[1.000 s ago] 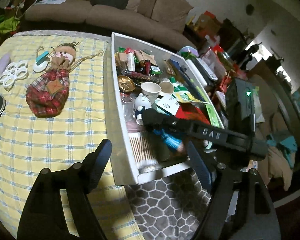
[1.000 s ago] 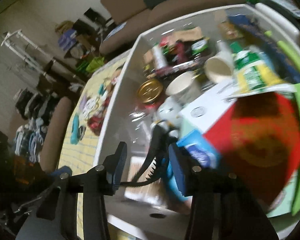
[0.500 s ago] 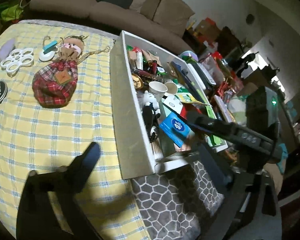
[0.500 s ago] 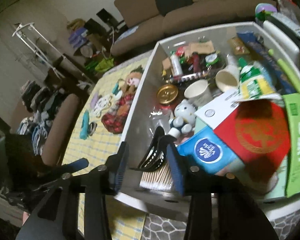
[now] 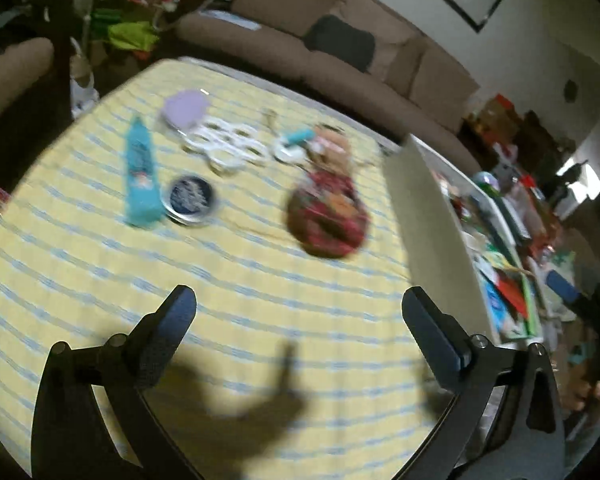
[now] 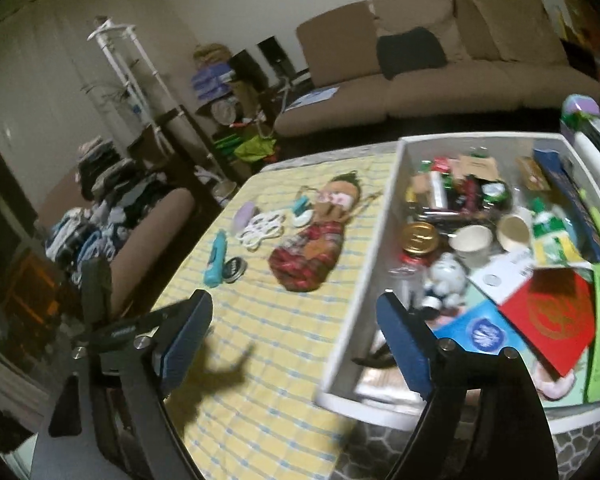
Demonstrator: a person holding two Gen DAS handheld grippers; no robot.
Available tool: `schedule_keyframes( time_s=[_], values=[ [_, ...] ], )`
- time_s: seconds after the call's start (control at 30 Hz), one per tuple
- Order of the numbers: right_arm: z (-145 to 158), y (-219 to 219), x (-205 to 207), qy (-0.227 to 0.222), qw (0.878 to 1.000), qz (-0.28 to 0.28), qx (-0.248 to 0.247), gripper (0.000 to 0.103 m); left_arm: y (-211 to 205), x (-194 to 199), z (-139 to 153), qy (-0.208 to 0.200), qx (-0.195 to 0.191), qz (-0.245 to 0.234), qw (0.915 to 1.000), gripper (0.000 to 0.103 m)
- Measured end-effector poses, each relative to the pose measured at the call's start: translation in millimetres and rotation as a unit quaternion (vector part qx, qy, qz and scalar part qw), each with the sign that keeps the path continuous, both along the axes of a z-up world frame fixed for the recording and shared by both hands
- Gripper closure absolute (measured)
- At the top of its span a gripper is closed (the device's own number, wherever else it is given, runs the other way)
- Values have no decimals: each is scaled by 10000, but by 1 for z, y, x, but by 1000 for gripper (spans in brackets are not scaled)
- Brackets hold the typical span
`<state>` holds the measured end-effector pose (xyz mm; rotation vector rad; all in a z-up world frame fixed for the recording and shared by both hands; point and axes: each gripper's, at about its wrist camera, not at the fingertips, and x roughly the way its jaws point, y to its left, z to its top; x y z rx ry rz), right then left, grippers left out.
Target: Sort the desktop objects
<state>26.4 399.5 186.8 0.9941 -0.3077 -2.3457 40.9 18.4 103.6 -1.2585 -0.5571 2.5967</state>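
A white bin [image 6: 366, 280] full of small items stands at the right of a yellow checked tablecloth [image 5: 260, 320]. A black hair claw clip [image 6: 374, 358] lies in the bin's near corner. On the cloth lie a plaid doll [image 5: 328, 216], a teal tube [image 5: 142, 176], a dark round tin [image 5: 190, 200], a white ring tray [image 5: 228, 146] and a purple pad [image 5: 186, 110]. My left gripper [image 5: 300, 316] is open and empty above the cloth. My right gripper [image 6: 294, 332] is open and empty, above the bin's left wall.
A brown sofa [image 6: 440, 60] stands behind the table. A chair heaped with clothes [image 6: 112, 208] is at the left. Cluttered shelves and boxes [image 5: 540, 184] lie to the right of the bin. Patterned floor [image 6: 380, 440] shows below the bin's near edge.
My right gripper has opened and let go of the black claw clip, which now lies in the bin. It has pulled back. My left gripper has swung left over the cloth.
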Motion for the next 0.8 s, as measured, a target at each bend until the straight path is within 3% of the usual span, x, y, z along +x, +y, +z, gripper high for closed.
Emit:
schedule_keyframes(
  time_s=[0.13, 0.27, 0.4, 0.6, 0.67, 0.8],
  values=[
    [-4, -31, -7, -102, 9997, 217, 41, 17, -24, -26, -3, 87, -370, -308, 9988, 0],
    [-15, -53, -13, -275, 9987, 418, -96, 17, -33, -55, -8, 137, -800, -1032, 9913, 0],
    [-24, -71, -26, -401, 9978, 522, -89, 17, -33, -84, -21, 67, -1213, -1640, 9790, 0],
    [-40, -101, -57, -682, 9957, 548, -298, 17, -15, -105, -46, 56, -1745, -2457, 9535, 1],
    [-46, -113, -66, -766, 9950, 546, -344, 17, -13, -113, -54, -1, -1790, -2575, 9495, 1],
    [-56, -136, -90, -900, 9936, 572, -370, 17, -20, -124, -61, -47, -1635, -2609, 9514, 6]
  ],
)
